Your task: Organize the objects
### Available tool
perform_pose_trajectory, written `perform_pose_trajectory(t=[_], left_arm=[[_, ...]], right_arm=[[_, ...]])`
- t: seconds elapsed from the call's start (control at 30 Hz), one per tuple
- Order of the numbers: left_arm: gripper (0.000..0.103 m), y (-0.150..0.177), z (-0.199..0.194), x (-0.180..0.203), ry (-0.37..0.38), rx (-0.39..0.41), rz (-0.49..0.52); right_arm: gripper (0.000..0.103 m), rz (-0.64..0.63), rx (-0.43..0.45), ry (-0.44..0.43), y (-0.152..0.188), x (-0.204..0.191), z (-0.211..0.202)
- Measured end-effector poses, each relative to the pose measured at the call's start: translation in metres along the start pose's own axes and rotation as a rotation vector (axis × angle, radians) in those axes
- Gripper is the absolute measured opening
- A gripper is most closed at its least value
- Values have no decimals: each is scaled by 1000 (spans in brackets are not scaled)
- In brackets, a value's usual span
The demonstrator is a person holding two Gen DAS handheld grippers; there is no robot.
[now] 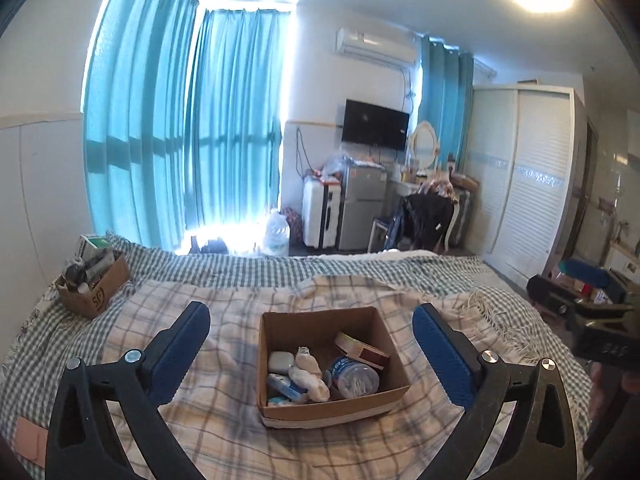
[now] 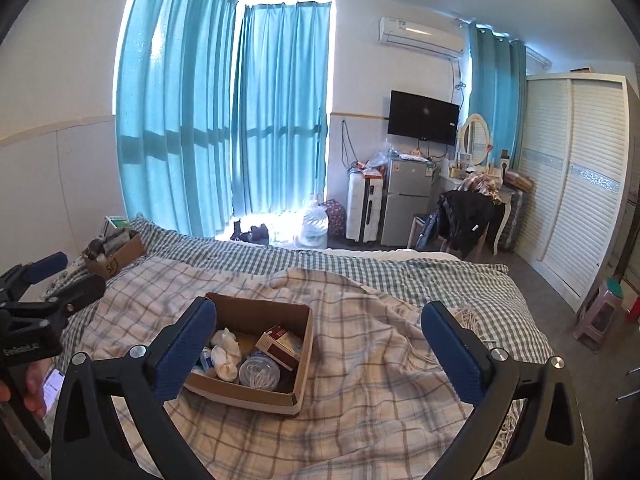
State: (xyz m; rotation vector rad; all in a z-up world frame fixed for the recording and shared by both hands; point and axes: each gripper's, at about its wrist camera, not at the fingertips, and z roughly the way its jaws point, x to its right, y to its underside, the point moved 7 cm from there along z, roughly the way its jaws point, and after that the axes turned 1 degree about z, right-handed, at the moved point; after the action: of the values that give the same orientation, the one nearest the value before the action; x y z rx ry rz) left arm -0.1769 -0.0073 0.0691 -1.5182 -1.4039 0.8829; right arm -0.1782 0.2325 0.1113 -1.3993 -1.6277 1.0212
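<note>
An open cardboard box [image 1: 280,416] sits on the plaid blanket in front of me. It holds white socks [image 1: 308,372], a clear round tub of cotton swabs [image 1: 354,378], a red and white carton [image 1: 362,350] and small white and blue items. My left gripper [image 1: 312,336] is open and empty, its blue pads either side of the box. My right gripper [image 2: 320,332] is open and empty, to the right of the same box [image 2: 256,396]. A second cardboard box [image 1: 94,292] full of items stands at the far left of the bed.
The bed has a plaid blanket [image 1: 224,320] over a green checked cover [image 2: 400,272]. Beyond it are blue curtains, a water jug [image 1: 276,234], a white suitcase, a small fridge, a chair with a black jacket and a white wardrobe [image 2: 576,184]. A pink stool [image 2: 600,312] stands on the floor at right.
</note>
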Motion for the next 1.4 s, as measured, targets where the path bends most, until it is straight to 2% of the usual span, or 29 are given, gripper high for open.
perform_pose_trajectory(t=[0.13, 0.27, 0.37, 0.5, 0.83, 1.4], left_arm=[[103, 12, -10, -2, -53, 43, 10], [103, 39, -8, -1, -94, 51, 25], [103, 65, 2, -1, -106, 22, 33], [103, 88, 16, -2, -126, -38, 38], [103, 86, 9, -4, -113, -11, -23], [103, 91, 12, 5, -94, -31, -5]], right_arm=[[103, 12, 28, 30, 22, 1, -1], [103, 35, 50, 30, 48, 6, 12], [103, 30, 25, 45, 73, 7, 27], [103, 11, 14, 29, 88, 2, 36], [103, -2, 16, 40, 90, -2, 35], [103, -15, 10, 25, 91, -11, 35]])
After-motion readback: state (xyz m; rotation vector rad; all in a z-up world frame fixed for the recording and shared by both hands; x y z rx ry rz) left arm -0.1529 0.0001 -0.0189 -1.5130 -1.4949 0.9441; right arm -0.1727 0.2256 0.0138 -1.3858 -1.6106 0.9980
